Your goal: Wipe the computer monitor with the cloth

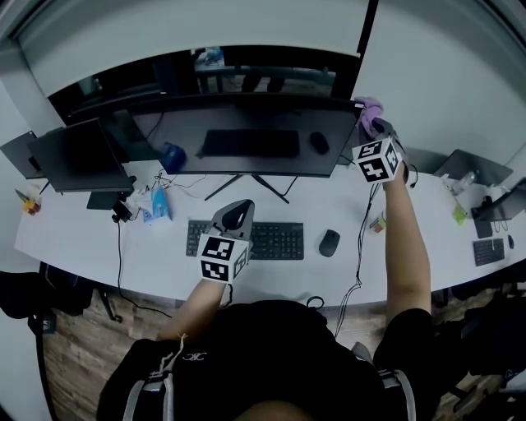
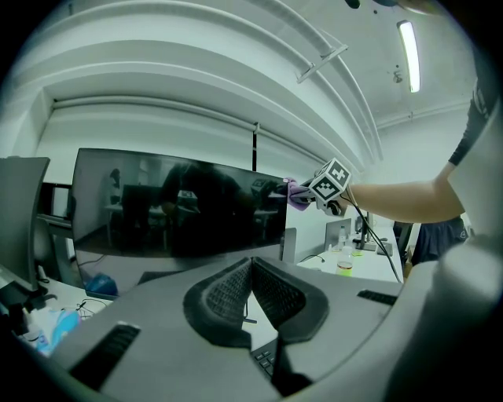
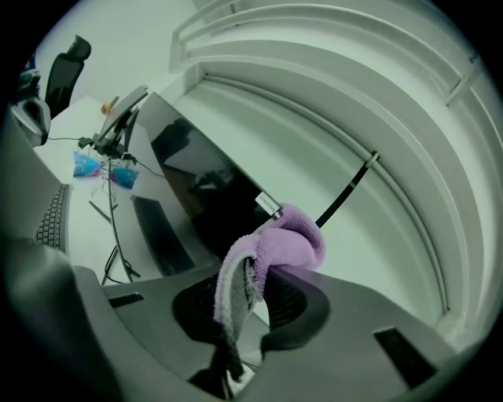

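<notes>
Office. Long white counter (image 1: 74, 238); wide monitor (image 1: 246, 136) at centre; keyboard (image 1: 271, 240) and mouse (image 1: 329, 242) just before monitor; second screen (image 1: 78, 156) left of monitor; another keyboard (image 1: 488, 251) well right of monitor; strip light (image 2: 408, 43) on ceiling above monitor.

I see a long white desk (image 1: 82, 242) against a plain white wall (image 1: 205, 25), with wood-plank floor (image 1: 74, 362) below. A ceiling strip light (image 2: 408, 43) is on. A black office chair (image 3: 64, 67) stands beyond the desk.

Quantities:
- Wide black curved monitor (image 1: 246, 136): one.
- Smaller black flat monitor (image 1: 78, 156): one.
- Directly before the wide monitor:
  - Black keyboard (image 1: 275, 240): one.
  - Black oval mouse (image 1: 329, 242): one.
- Purple terry cloth (image 1: 370, 107): one.
- Hand-held grippers: two, the left hand-held gripper (image 1: 234, 212) and the right hand-held gripper (image 1: 383, 128).
</notes>
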`<state>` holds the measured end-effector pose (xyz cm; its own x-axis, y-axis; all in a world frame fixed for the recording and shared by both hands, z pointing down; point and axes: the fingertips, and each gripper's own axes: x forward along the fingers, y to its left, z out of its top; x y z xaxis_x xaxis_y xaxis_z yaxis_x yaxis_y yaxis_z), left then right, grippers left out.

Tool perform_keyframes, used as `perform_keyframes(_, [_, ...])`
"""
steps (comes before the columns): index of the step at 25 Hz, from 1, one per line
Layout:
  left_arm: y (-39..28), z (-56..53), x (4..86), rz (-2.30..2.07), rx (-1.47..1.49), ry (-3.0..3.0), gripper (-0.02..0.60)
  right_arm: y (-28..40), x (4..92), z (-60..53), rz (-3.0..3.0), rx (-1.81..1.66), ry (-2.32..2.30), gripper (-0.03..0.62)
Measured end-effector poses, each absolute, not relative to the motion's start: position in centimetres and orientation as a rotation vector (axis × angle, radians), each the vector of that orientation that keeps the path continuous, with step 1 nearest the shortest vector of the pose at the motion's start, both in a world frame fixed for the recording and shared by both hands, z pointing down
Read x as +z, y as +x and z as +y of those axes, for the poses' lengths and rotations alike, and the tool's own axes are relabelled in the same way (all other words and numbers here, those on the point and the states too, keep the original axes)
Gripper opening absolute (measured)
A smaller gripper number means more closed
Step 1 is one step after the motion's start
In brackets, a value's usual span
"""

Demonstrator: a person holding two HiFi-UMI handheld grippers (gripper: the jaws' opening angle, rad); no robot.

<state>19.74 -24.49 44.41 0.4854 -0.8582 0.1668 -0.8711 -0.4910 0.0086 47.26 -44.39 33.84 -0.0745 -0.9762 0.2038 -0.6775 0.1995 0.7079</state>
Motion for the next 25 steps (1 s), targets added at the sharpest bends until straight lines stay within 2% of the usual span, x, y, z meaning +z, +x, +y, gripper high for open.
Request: perform_keyframes(25, [19.2,-26.8,47.9,-1.522,0.329,2.55,0.014,47.2,49.3,-45.4,-1.773,-0.398,1.436,0.08])
